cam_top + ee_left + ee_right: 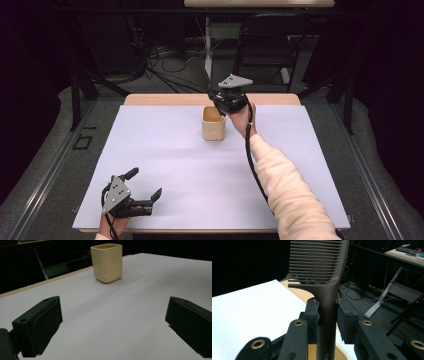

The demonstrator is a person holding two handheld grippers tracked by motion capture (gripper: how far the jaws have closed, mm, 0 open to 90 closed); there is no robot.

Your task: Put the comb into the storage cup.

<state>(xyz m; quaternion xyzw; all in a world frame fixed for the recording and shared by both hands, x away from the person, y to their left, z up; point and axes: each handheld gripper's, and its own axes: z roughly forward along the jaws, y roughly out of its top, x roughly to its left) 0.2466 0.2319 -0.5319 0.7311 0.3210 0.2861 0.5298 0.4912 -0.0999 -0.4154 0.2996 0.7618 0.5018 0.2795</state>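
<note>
A dark brown comb stands upright between the jaws of my right gripper, teeth end up, with the pads pressed on its handle. In the high view that comb rises behind the right gripper, which hovers just over the far right rim of a cream square cup. The cup's rim shows under the handle's lower end. The cup stands upright on the white table sheet. My left gripper rests at the near left of the table, open, with nothing between its jaws.
The wooden table edge runs behind the white sheet. Beyond it stand a black chair and a white desk leg, with cables on the floor. A sleeved forearm crosses the table's right half.
</note>
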